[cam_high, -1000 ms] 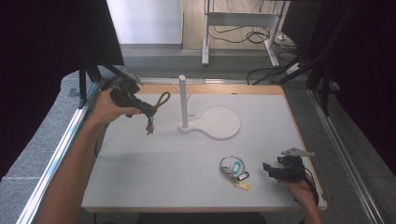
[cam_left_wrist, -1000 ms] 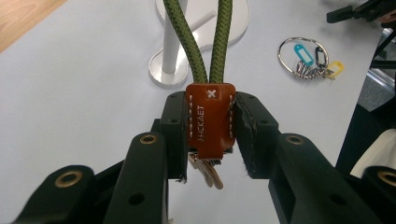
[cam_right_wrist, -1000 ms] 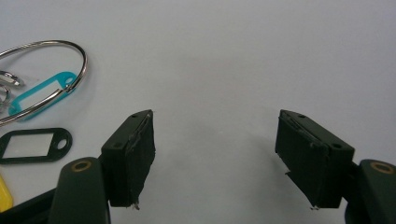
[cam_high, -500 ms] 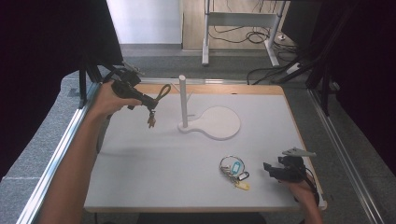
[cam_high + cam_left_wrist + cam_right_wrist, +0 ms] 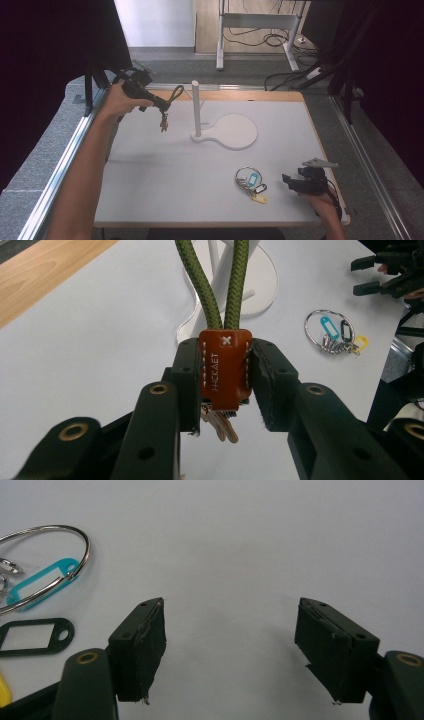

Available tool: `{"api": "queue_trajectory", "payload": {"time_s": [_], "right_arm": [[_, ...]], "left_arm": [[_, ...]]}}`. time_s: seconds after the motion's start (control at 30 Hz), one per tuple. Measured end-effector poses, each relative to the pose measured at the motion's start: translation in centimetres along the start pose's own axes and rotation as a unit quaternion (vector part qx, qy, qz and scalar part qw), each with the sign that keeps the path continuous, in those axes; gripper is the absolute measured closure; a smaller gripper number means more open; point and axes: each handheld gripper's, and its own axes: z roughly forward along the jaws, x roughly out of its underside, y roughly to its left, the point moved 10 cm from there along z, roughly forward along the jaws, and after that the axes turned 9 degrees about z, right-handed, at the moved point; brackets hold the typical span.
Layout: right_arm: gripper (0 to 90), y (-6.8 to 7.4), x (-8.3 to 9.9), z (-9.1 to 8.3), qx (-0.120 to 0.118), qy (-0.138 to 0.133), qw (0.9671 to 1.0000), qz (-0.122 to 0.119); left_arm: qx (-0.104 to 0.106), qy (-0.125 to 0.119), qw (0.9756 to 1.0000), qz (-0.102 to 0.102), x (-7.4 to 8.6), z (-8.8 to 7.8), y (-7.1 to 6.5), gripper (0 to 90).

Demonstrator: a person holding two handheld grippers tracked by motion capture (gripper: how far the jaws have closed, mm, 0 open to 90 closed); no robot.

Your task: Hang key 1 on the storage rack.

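The left gripper point(image 5: 225, 385) is clenched on a key fob: its two black pads point(image 5: 187, 385) press on either side of the brown leather tab point(image 5: 226, 371), from whose top a doubled olive-green cord loop point(image 5: 224, 285) rises, while a few keys point(image 5: 220, 424) hang under the tab. In the high view that gripper point(image 5: 162, 104) is held above the far left part of the white table point(image 5: 165, 170), with the cord loop point(image 5: 176, 93) pointing toward the white post point(image 5: 196, 107) and just left of it; whether the loop touches the post is hard to tell from that angle. The post stands upright on a flat white paddle-shaped base point(image 5: 235, 131) at the far middle of the table. The right gripper point(image 5: 230, 645) is released, its jaws standing wide apart with only bare tabletop between them. It rests low at the near right edge point(image 5: 295, 181), in the person's right hand point(image 5: 325, 202). Just left of it, a metal key ring point(image 5: 248, 176) lies flat on the table, carrying a blue tag point(image 5: 252, 177), a black tag point(image 5: 260, 189) and a yellow tag point(image 5: 259, 198).
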Motion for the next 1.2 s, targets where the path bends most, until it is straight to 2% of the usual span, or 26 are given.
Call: {"api": "queue_trajectory", "payload": {"time_s": [0.3,0.63,0.87,1.2], "right_arm": [[28.3,0.0,0.0,0.0,0.002,0.000,1.0000,-0.002],[28.3,-0.1,0.1,0.0,0.002,0.003,1.0000,-0.003],[28.3,0.3,0.2,0.3,0.002,0.008,0.9999,-0.013],[28.3,0.1,0.2,0.2,0.003,0.007,0.9999,-0.011]], "left_arm": [[0.005,-0.002,1.0000,-0.007,-0.7,0.5,0.8,66.7],[0.009,0.010,0.9998,-0.011,-0.8,1.6,1.4,66.7],[0.016,0.017,0.9997,-0.007,-1.0,2.5,1.2,66.7],[0.025,0.029,0.9993,0.001,-0.3,3.5,0.9,66.6]]}}
